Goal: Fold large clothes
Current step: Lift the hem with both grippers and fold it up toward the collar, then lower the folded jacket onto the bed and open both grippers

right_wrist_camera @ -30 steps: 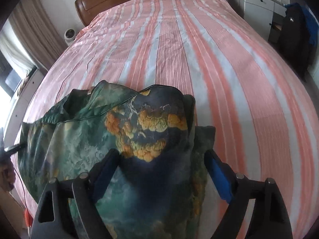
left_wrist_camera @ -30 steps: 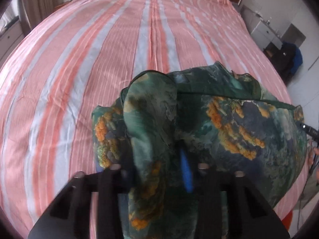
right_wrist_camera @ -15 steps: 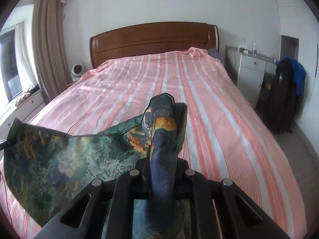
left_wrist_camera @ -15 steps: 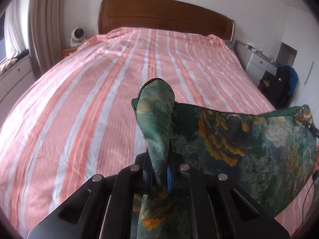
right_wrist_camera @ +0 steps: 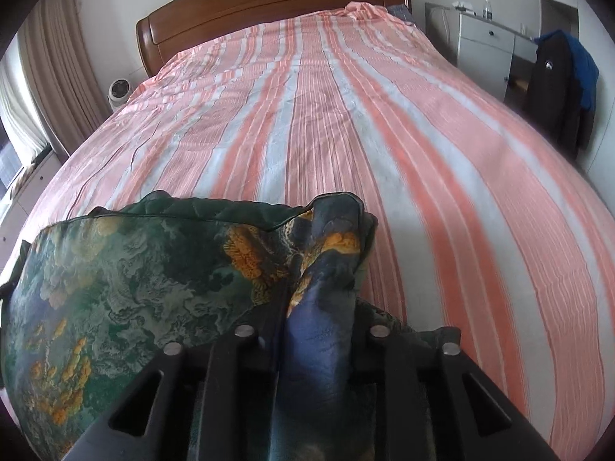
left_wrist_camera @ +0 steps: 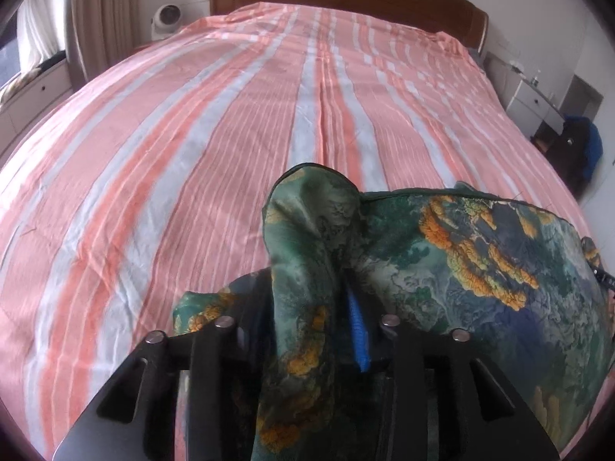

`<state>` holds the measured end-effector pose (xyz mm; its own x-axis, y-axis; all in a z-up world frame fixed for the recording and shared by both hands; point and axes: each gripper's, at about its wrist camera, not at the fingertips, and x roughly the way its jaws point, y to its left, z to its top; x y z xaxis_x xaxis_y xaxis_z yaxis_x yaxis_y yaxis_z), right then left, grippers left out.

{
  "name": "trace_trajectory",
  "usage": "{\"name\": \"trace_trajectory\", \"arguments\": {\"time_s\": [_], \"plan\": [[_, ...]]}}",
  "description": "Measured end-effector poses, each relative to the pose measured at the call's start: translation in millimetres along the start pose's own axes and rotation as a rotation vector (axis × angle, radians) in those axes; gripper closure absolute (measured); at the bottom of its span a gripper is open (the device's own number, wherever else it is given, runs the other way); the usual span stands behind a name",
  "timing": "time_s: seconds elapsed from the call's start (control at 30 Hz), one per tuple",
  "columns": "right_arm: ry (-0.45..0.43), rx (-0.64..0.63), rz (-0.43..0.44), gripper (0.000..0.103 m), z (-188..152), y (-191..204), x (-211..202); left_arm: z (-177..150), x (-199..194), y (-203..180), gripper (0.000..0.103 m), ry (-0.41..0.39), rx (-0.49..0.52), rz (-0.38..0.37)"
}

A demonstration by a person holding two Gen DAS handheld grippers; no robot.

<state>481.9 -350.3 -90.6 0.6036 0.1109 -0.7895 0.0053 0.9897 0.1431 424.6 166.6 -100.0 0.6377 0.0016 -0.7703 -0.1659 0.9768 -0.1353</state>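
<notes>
A green silky garment with orange and blue print hangs stretched between my two grippers above the near end of the bed. My left gripper is shut on one bunched corner, which sticks up between the fingers. My right gripper is shut on the other corner of the garment, which spreads away to the left in that view. The fingertips of both grippers are hidden by the cloth.
The bed has a pink, orange and grey striped sheet and a wooden headboard. A white fan stands at the far left. A white dresser and a dark jacket on a chair stand to the right.
Both grippers closed on the garment's corners and lifted them. Since half a second ago they have tilted down toward the bed, with the cloth still stretched between them.
</notes>
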Motion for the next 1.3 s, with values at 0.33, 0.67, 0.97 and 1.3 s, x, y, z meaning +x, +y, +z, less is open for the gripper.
{"name": "trace_trajectory", "arguments": {"time_s": [0.33,0.67,0.97,1.3], "plan": [[-0.169,0.061,0.019,0.016,-5.7,-16.2,-97.7,-6.4,-111.3,-25.8,0.006,-0.156,0.074,0.102],[-0.183,0.010,0.068,0.015,-87.3,6.5,-166.5,-25.8,-157.7,-64.4,0.006,-0.177,0.139,0.130],[-0.157,-0.078,0.107,0.015,-164.5,24.8,-191.5,-28.8,-172.6,-112.8,0.005,-0.178,0.180,0.083],[-0.150,-0.072,0.109,0.015,-240.3,35.4,-196.5,-67.7,-107.5,-210.3,0.005,-0.056,0.340,0.014]]}}
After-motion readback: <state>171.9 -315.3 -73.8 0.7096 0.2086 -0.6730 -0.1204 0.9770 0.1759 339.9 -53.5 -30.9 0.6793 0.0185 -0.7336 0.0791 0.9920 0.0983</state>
